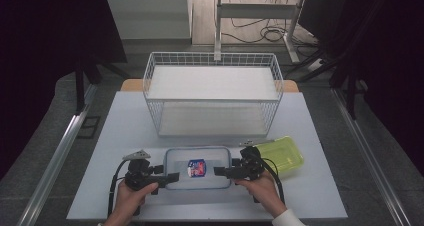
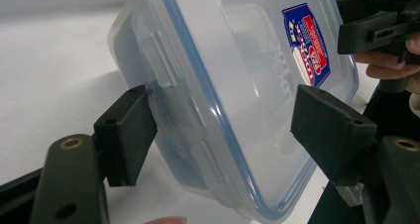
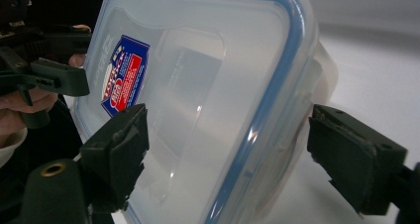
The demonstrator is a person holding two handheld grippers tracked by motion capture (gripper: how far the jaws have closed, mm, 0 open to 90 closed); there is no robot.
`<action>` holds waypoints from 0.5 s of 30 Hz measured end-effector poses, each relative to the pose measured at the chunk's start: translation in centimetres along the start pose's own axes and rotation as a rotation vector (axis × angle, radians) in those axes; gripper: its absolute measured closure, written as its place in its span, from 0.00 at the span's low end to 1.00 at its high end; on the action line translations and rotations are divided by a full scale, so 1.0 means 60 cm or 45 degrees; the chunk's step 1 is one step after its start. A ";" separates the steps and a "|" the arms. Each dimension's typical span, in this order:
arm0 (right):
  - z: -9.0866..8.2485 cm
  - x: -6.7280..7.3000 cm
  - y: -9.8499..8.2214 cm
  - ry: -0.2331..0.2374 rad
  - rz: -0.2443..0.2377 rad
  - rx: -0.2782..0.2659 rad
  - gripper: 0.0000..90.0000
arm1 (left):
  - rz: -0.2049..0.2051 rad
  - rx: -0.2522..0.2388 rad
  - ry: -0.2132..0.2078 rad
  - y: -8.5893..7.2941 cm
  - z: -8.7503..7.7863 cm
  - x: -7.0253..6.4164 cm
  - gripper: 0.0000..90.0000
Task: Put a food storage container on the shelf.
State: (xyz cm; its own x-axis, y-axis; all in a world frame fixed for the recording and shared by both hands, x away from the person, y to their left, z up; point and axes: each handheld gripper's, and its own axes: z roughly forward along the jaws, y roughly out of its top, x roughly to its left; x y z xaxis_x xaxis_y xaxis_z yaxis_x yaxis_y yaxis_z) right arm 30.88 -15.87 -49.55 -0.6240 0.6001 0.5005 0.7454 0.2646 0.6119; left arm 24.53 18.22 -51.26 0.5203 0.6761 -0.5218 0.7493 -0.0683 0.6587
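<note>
1. The left gripper (image 1: 172, 177) sits at the near left of the white table (image 1: 320, 186), held in the person's left hand (image 1: 131, 195). In the left gripper view its jaws stand wide apart (image 2: 223, 135), straddling the left end of the clear lidded container (image 2: 233, 100); one pad touches the side latch flap and the other stands off the lid, so it is open, not clamped

2. The clear lidded container (image 1: 197, 167) lies at the near middle of the table, between the two grippers. It has a blue seal round its lid and a red, white and blue sticker (image 1: 196, 168) on top. Through the cloudy plastic I cannot tell whether anything is inside

3. Behind it stands a white wire basket (image 1: 212, 93) with an upper and a lower shelf, both bare

4. The right gripper (image 1: 218, 171), in the right hand (image 1: 262, 186), points at the container's right end. In the right gripper view its jaws are spread (image 3: 225, 149) either side of that end, one over the lid (image 3: 198, 85), one out beside the wall, neither pressing: open

5. Just right of the container, behind the right gripper, lies a yellow-green plastic lid or shallow tub (image 1: 281, 155), flat on the table; which of the two I cannot tell
</note>
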 end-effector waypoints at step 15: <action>-0.030 0.000 -0.004 0.005 0.004 -0.039 0.47 | 0.038 -0.007 0.018 -0.005 -0.002 -0.007 0.29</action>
State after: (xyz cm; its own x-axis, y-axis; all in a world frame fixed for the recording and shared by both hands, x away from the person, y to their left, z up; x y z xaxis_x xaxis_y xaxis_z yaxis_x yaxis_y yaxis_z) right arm 30.28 -17.28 -48.58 -0.6225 0.5977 0.5052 0.7399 0.2391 0.6288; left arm 24.05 18.03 -51.14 0.5363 0.6842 -0.4942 0.7312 -0.0842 0.6769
